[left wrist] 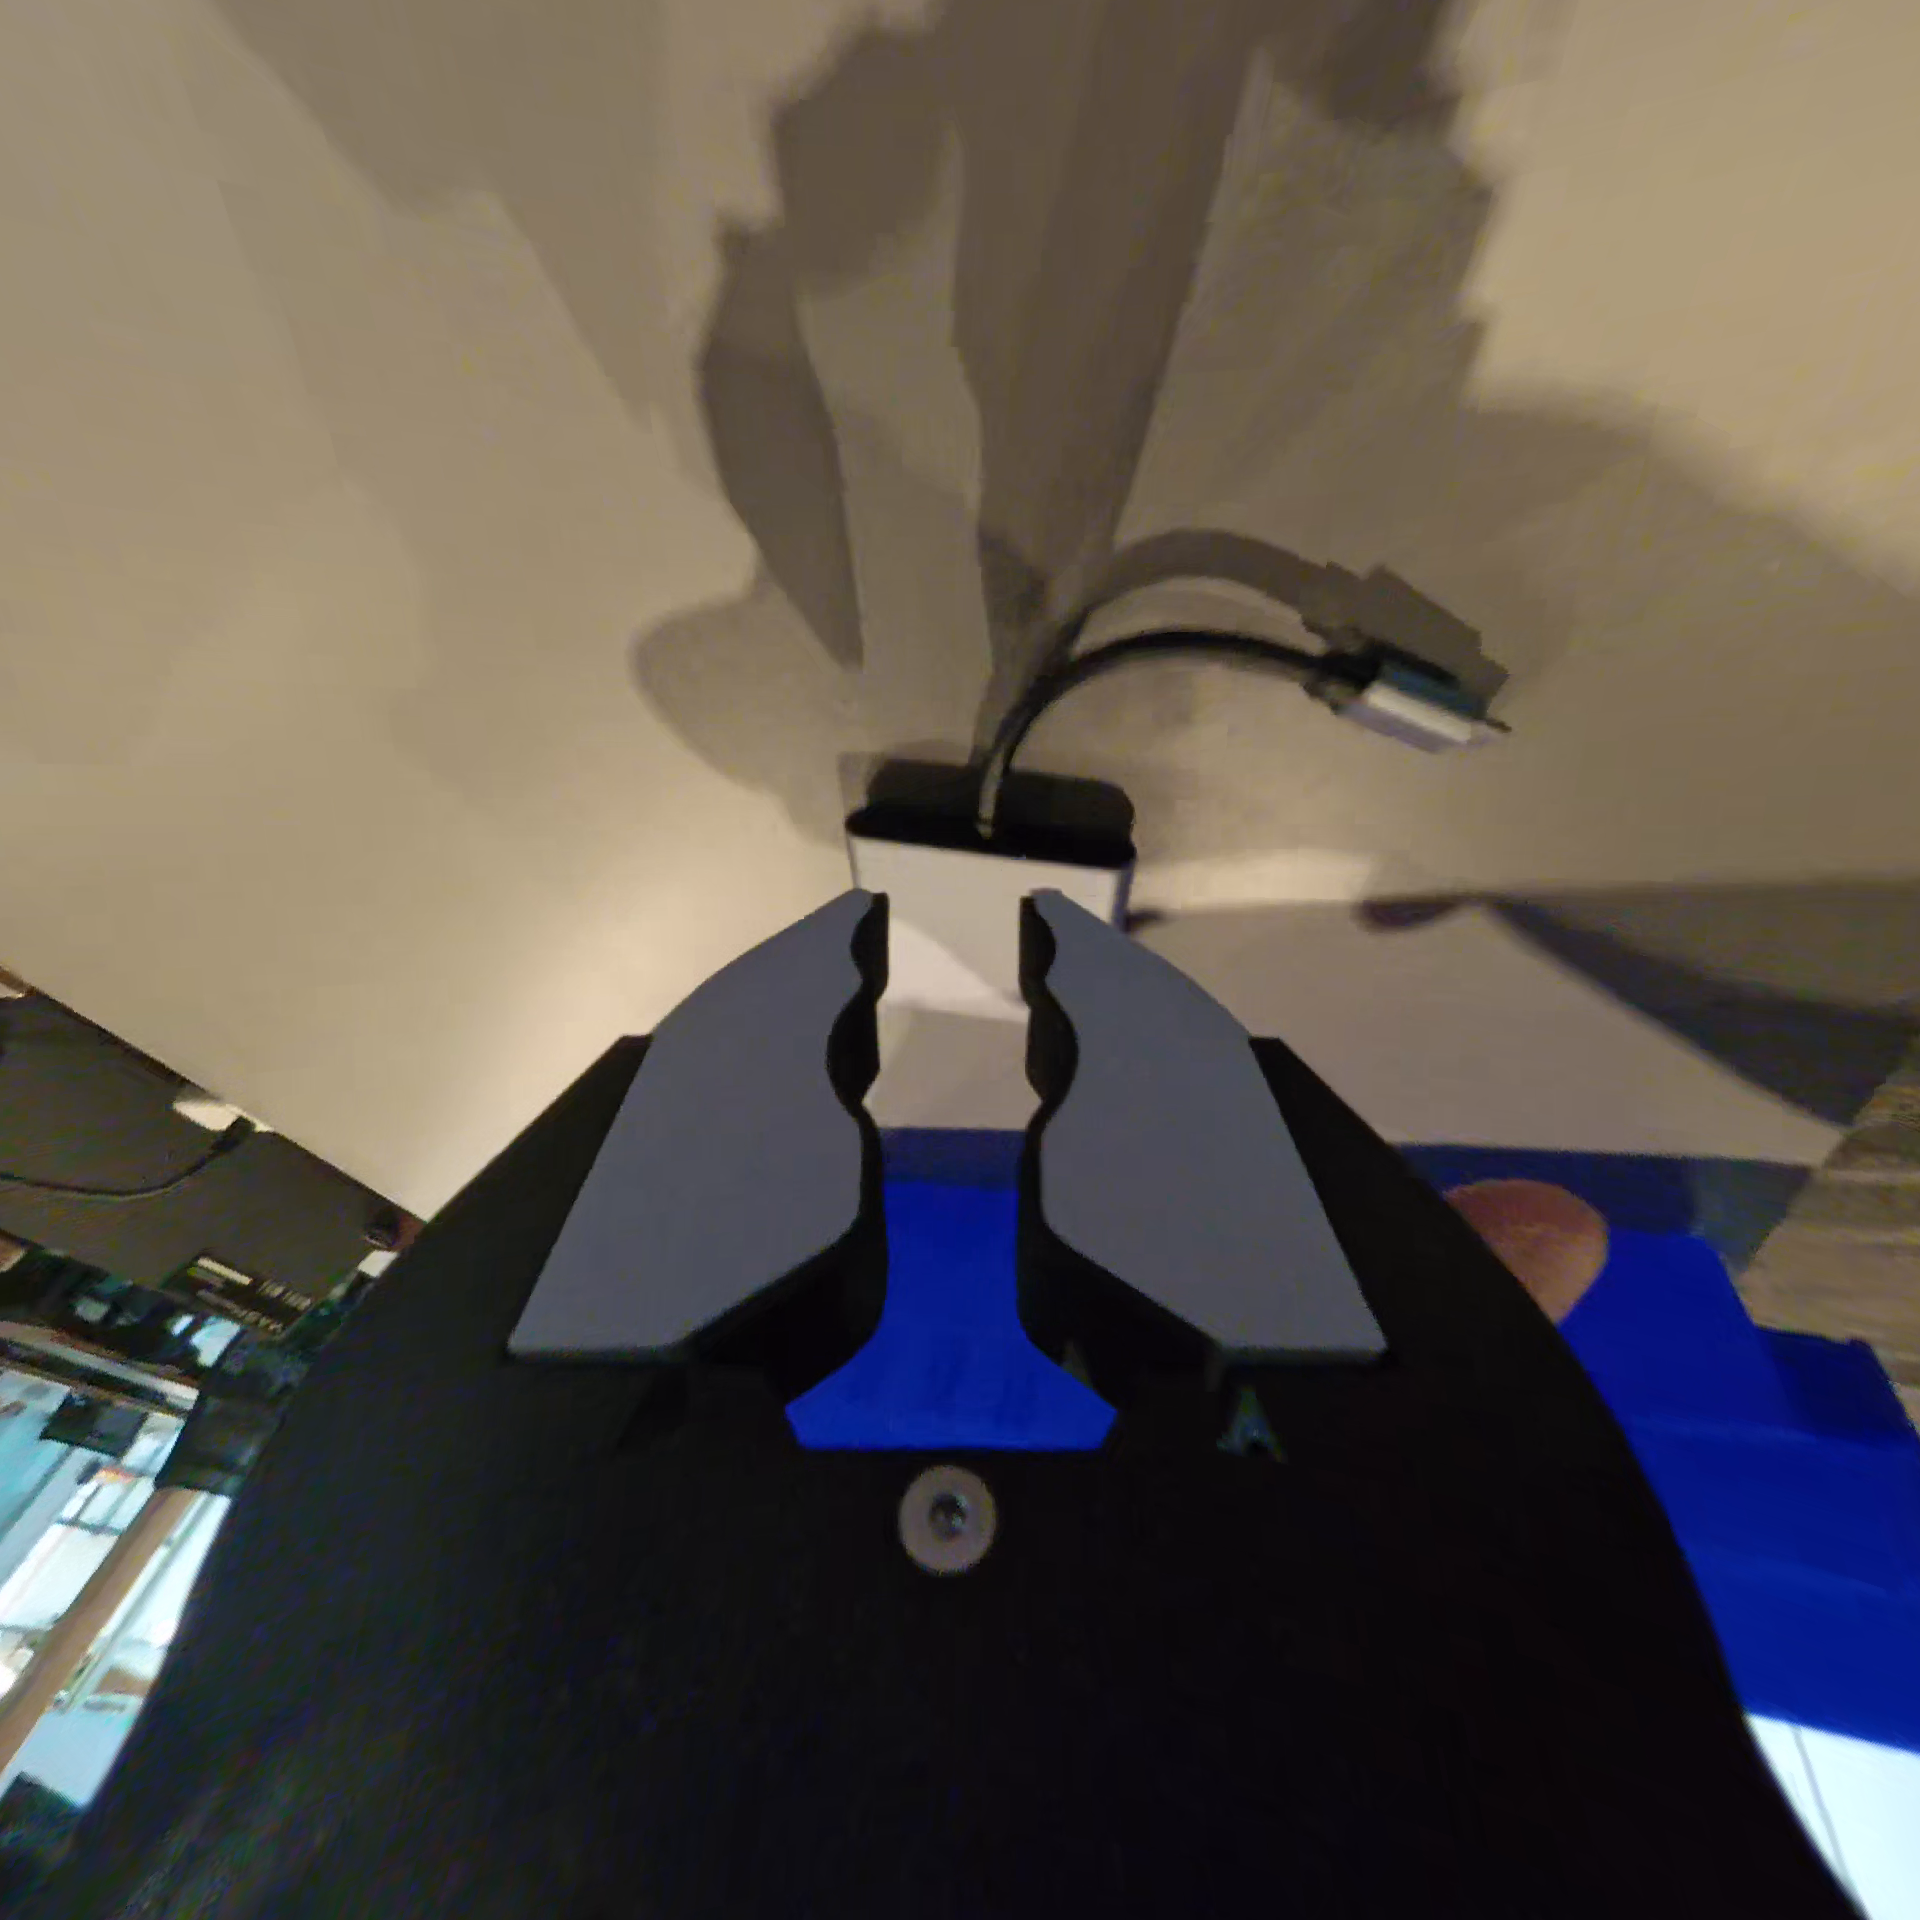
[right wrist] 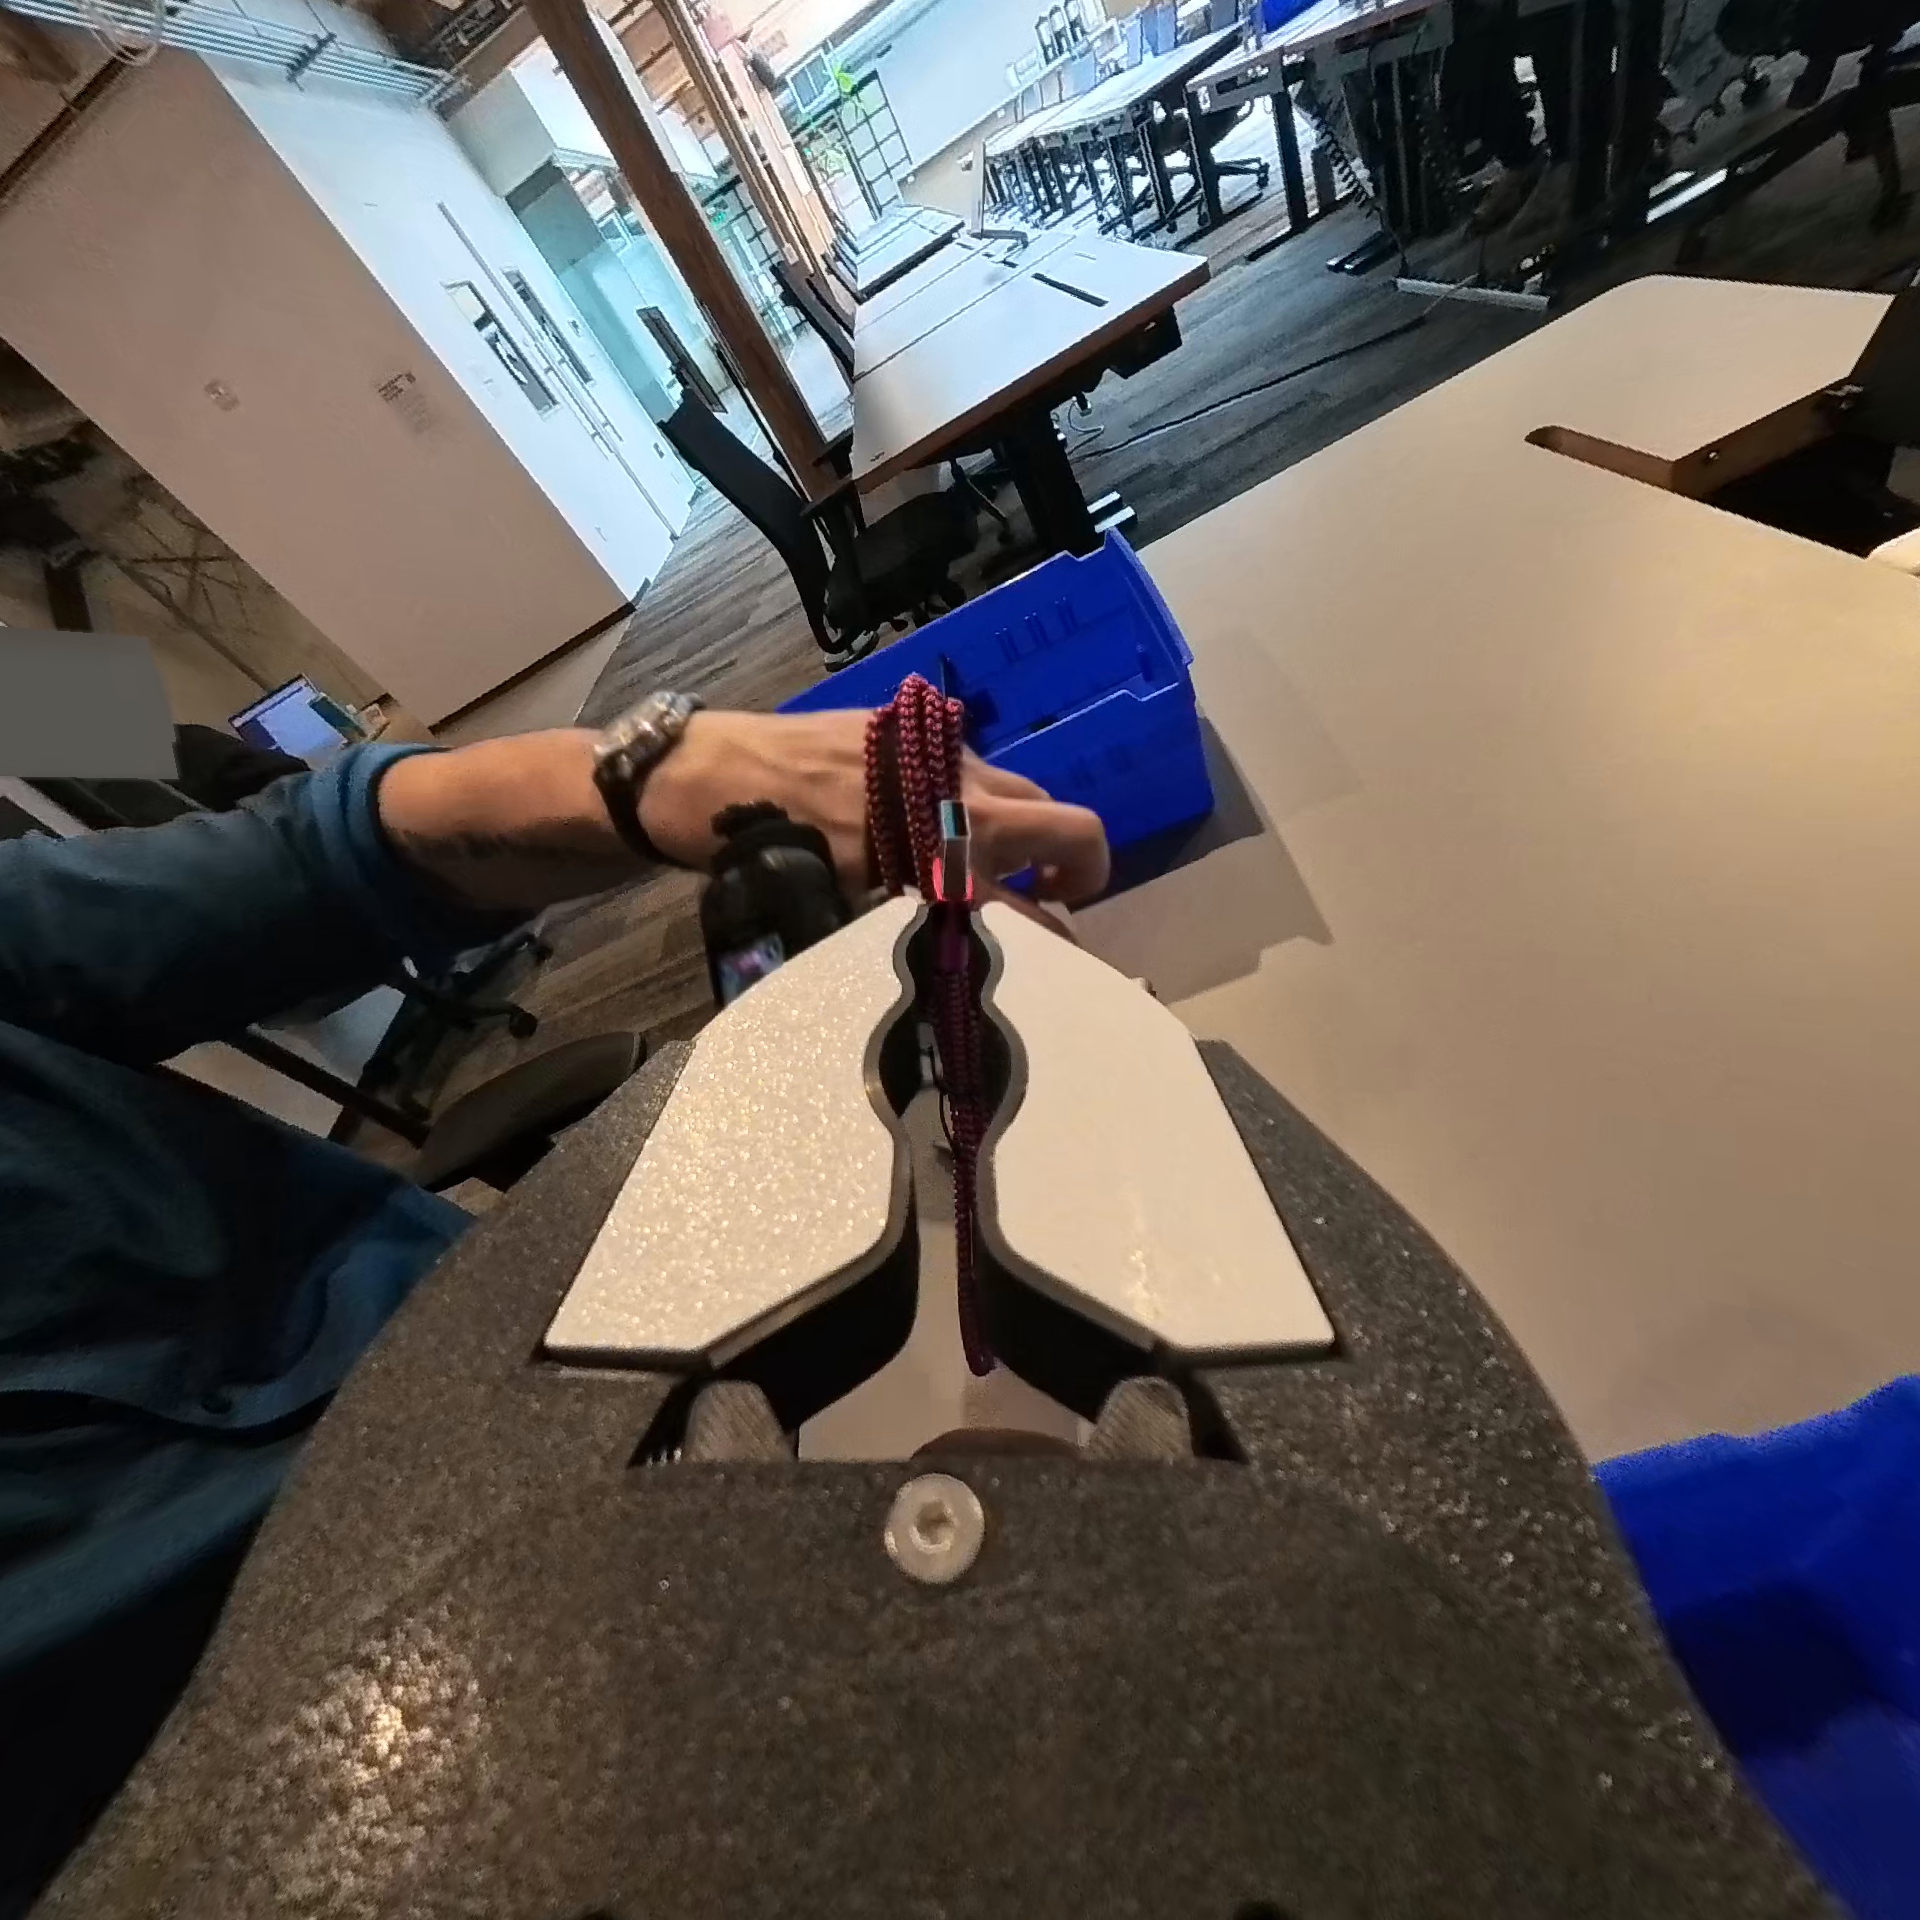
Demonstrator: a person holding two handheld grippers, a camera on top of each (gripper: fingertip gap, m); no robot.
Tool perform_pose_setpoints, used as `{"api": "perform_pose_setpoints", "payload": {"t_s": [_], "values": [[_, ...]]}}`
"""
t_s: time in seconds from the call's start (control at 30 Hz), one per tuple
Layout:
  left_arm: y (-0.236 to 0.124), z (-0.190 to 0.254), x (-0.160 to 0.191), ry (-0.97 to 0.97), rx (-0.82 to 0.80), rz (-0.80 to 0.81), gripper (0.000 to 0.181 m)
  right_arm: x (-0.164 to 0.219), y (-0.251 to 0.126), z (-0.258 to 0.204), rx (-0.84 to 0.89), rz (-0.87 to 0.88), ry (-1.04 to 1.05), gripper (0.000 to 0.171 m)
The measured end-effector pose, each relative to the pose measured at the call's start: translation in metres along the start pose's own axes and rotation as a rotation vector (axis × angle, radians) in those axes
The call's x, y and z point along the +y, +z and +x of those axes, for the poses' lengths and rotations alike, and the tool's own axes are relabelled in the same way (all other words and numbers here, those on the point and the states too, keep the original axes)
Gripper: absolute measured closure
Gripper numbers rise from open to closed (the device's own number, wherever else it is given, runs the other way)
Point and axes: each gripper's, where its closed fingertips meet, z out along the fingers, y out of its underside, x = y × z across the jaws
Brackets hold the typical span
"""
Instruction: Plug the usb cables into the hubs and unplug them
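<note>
In the left wrist view my left gripper (left wrist: 954, 914) holds a silver USB hub (left wrist: 951, 894) between its fingertips, above the beige table (left wrist: 364, 623). The hub's black far end carries a short black cable that curves right to a silver plug (left wrist: 1413, 707) hanging free. In the right wrist view my right gripper (right wrist: 948, 920) is shut on a magenta braided USB cable (right wrist: 961, 1091). Its metal plug (right wrist: 956, 842) sticks out past the fingertips, and loops of the cable (right wrist: 914, 769) hang behind it. The hub does not show in the right wrist view.
A blue bin (right wrist: 1081, 707) stands on the table's left edge, beyond a person's hand (right wrist: 790, 779) on the other gripper's black body (right wrist: 769, 914). Blue plastic (left wrist: 1714, 1507) and a white sheet (left wrist: 1455, 1018) lie below the left gripper. Desks and office chairs fill the room behind. The grippers' ends are close to 25 cm from one another.
</note>
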Motion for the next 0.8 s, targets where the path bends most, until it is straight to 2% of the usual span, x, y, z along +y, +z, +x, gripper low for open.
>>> {"api": "perform_pose_setpoints", "payload": {"t_s": [0.23,0.33,0.5,0.67,0.8], "values": [[-0.01,0.02,0.029,-0.019,0.055,0.122,0.135,0.004,0.004,0.001,-0.021,-0.001,0.012,0.167],[-0.005,0.026,0.032,-0.034,0.107,0.14,0.13,0.005,0.009,0.0,-0.026,-0.009,0.013,0.167],[0.007,0.019,0.028,-0.047,0.093,0.146,0.121,0.005,0.01,0.0,-0.028,-0.01,0.012,0.167],[0.017,0.01,0.026,-0.025,0.063,0.134,0.121,0.006,0.007,0.004,-0.021,-0.01,0.022,0.167],[0.025,0.012,0.027,-0.007,0.105,0.129,0.122,0.008,0.006,0.006,-0.022,-0.015,0.026,0.167]]}}
